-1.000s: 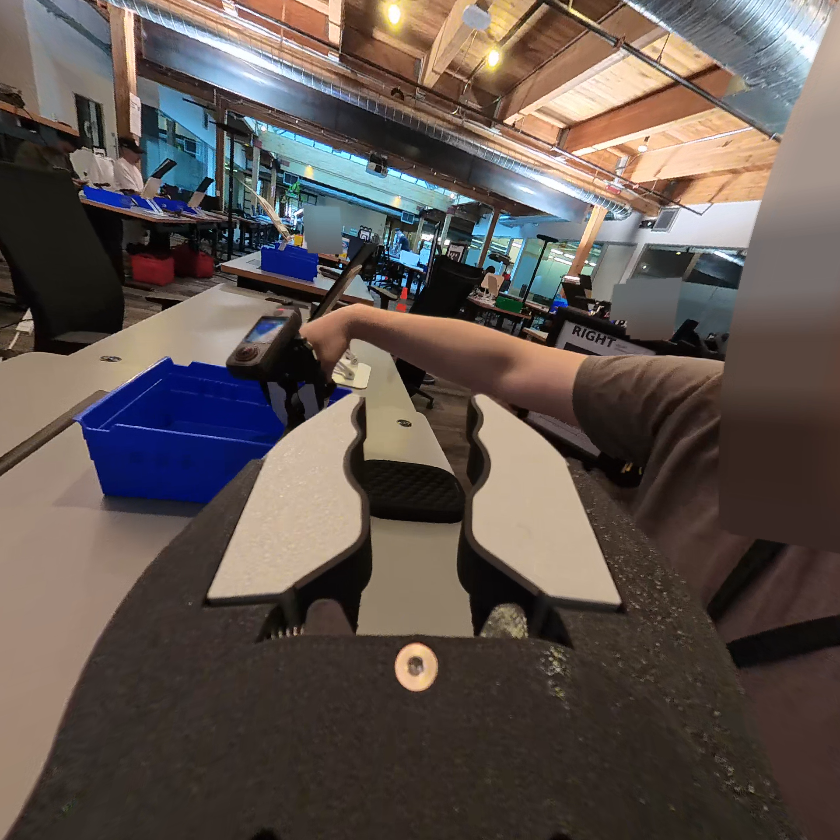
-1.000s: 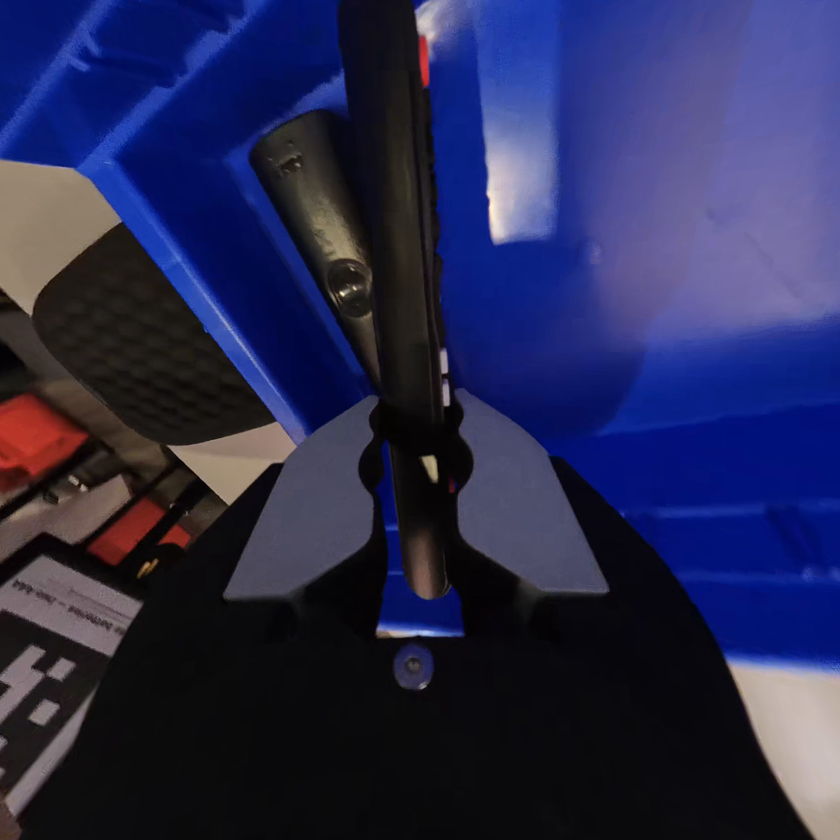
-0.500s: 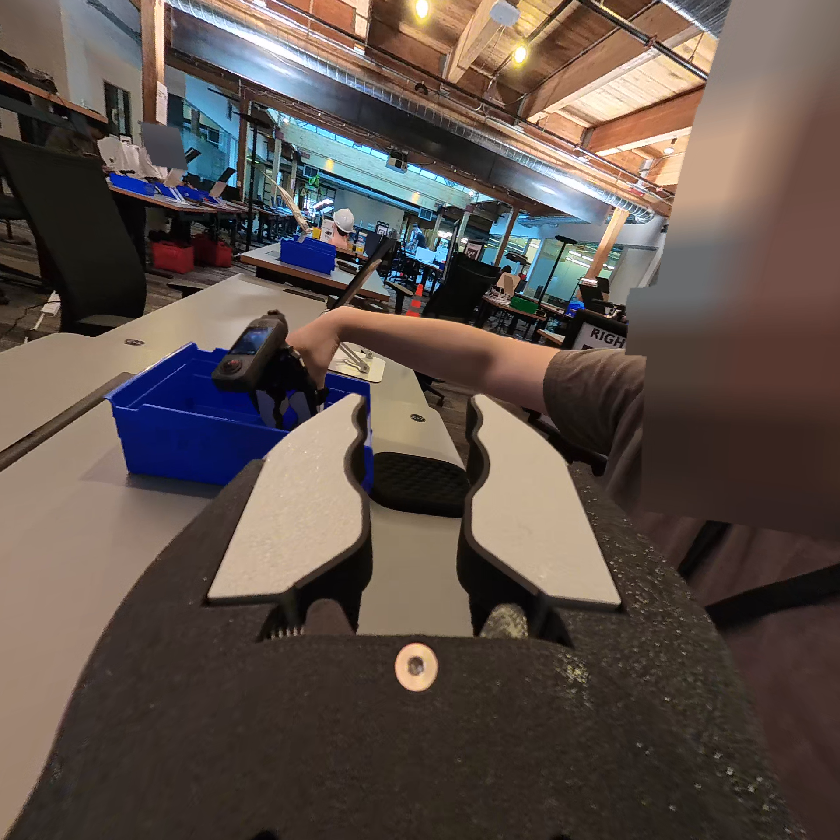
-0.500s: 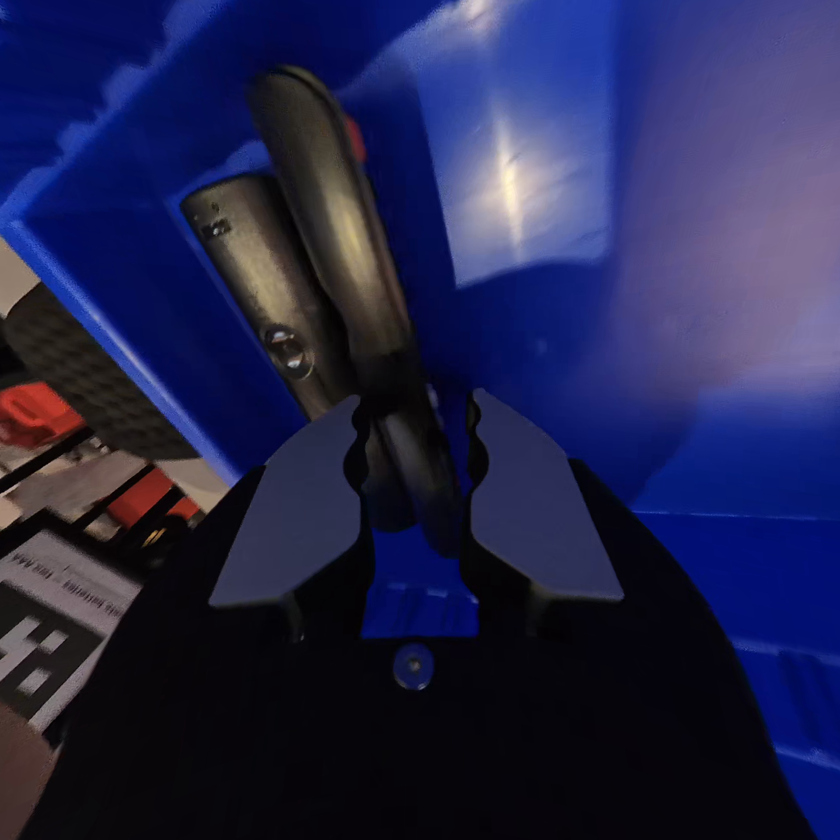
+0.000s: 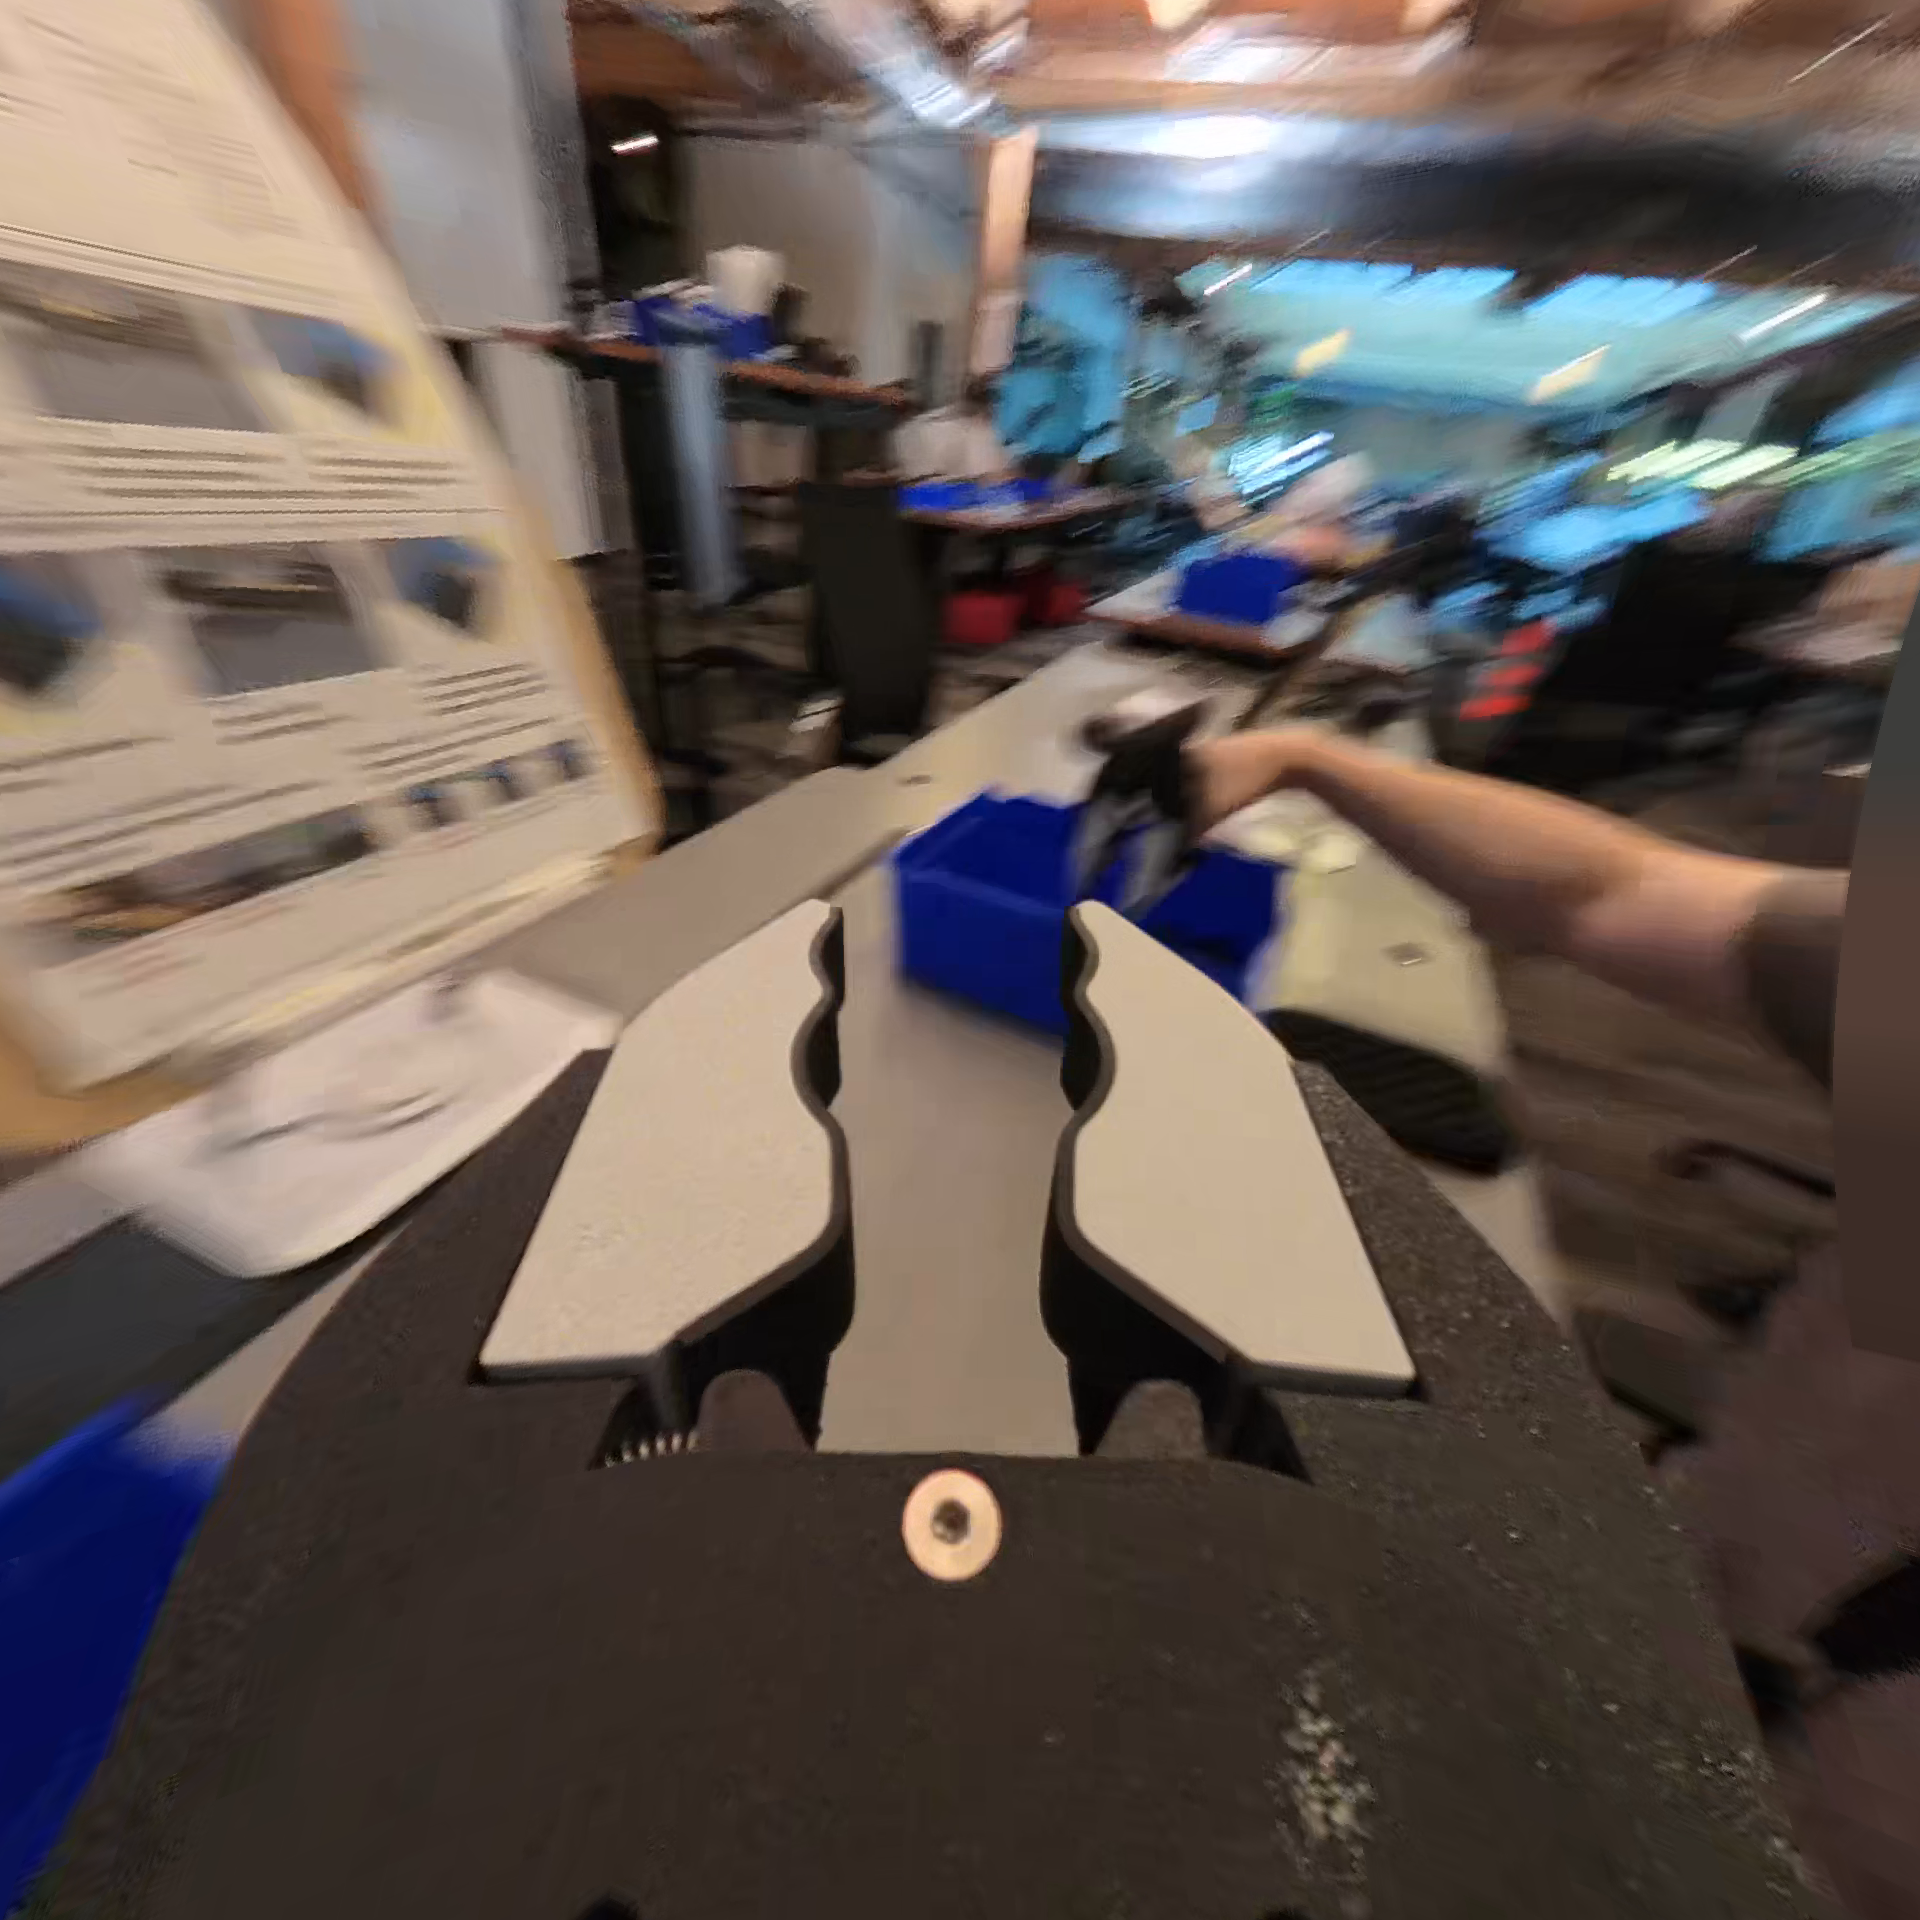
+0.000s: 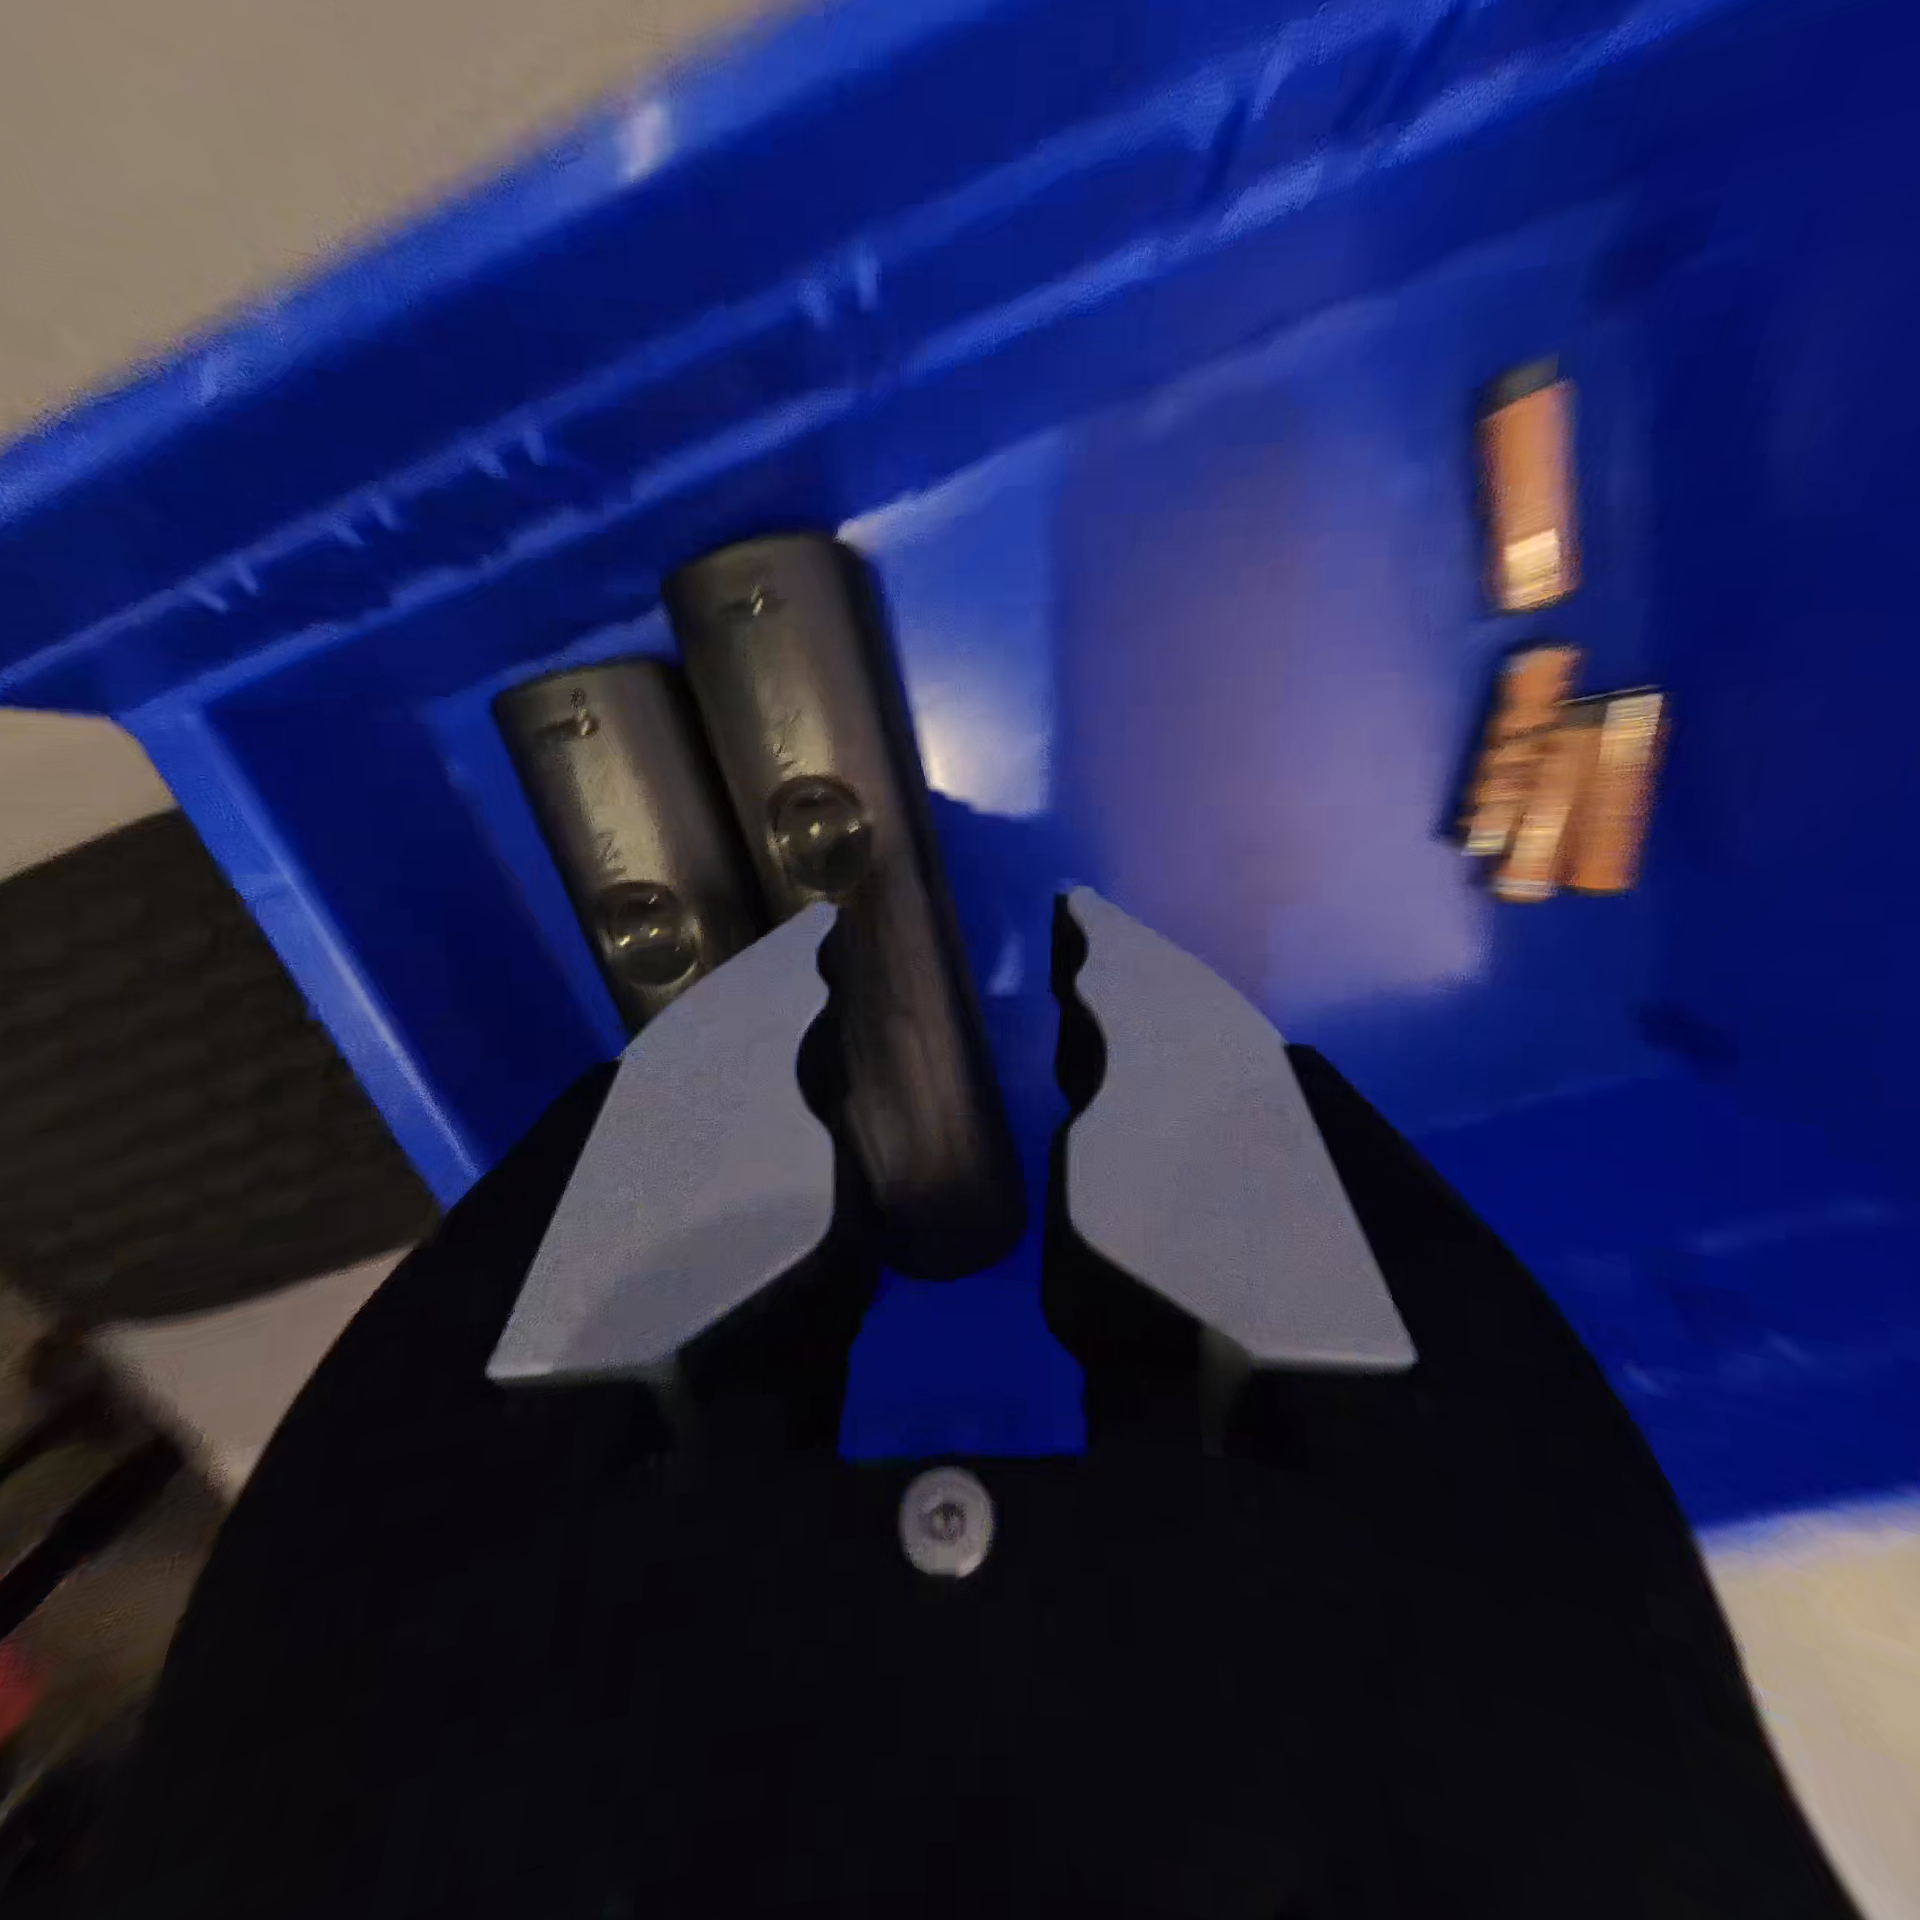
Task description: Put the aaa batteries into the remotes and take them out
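Note:
Two black remotes lie back-up side by side in the blue bin (image 6: 1299, 343): one (image 6: 821, 821) runs between my fingers, the other (image 6: 613, 821) lies left of it. Several copper-coloured batteries (image 6: 1558, 790) lie at the bin's right. My right gripper (image 6: 945, 914) is open just above the first remote and holds nothing. My left gripper (image 5: 951, 925) is open and empty above the grey table (image 5: 945, 1195). The left wrist view shows the blue bin (image 5: 997, 935) farther off, with the right gripper (image 5: 1132, 821) in a person's hand over it.
A black mat (image 5: 1392, 1101) lies by the bin's near right side. A large printed board (image 5: 239, 582) stands at the left, with white sheets (image 5: 343, 1101) on the table below it. Another blue bin's corner (image 5: 73, 1579) shows at the lower left. Both views are blurred.
My right gripper has opened and let the remote go; it now lies flat in the bin beside the other one. My left gripper has swung left, bringing the printed board into view.

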The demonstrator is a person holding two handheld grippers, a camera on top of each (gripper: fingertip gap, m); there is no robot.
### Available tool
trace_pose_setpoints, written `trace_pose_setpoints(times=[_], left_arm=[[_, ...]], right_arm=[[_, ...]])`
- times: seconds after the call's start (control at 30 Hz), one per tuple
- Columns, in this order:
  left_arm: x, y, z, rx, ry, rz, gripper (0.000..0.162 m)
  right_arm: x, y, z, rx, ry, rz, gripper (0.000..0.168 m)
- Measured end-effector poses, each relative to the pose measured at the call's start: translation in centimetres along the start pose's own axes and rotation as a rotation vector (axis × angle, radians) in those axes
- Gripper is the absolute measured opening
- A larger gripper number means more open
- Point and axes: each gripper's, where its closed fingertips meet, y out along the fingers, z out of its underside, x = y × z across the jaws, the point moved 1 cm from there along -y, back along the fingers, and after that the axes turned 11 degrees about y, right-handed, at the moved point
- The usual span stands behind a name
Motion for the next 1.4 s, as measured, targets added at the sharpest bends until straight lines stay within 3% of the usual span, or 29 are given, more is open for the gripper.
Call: trace_pose_setpoints(times=[0.13, 0.23, 0.33, 0.5, 0.73, 0.77, 1.0, 1.2, 1.4], left_arm=[[5.1, -7.1, 5.3, 0.465, 0.163, -0.313, 0.038], [7.0, -10.4, 11.7, 0.813, 0.238, -0.259, 0.037], [7.8, -12.2, 17.5, 1.011, 0.231, -0.129, 0.033], [9.3, -12.3, 22.7, 1.093, 0.184, -0.011, 0.038], [11.6, -12.2, 28.6, 1.354, 0.285, 0.162, 0.052], [12.0, -12.0, 28.6, 1.349, 0.306, 0.160, 0.045], [12.7, -12.2, 30.1, 1.407, 0.321, 0.219, 0.060], [12.6, -11.7, 30.2, 1.355, 0.205, 0.166, 0.060], [12.5, -12.0, 30.1, 1.354, 0.161, 0.089, 0.050]], right_arm=[[0.1, -7.7, -4.5, -0.374, -0.021, 0.298, 0.039], [3.9, -12.0, -7.8, -0.592, -0.049, 0.322, 0.039], [8.7, -13.4, -11.1, -0.736, -0.156, 0.286, 0.039], [14.4, -11.1, -15.0, -0.776, -0.279, 0.179, 0.039], [16.9, -9.7, -18.2, -0.831, -0.284, 0.036, 0.040], [16.9, -9.7, -18.5, -0.835, -0.279, 0.019, 0.039], [16.6, -8.9, -20.1, -0.841, -0.265, -0.035, 0.039], [17.0, -7.2, -21.4, -0.814, -0.284, -0.075, 0.039], [17.7, -6.2, -21.4, -0.775, -0.316, -0.080, 0.039]])
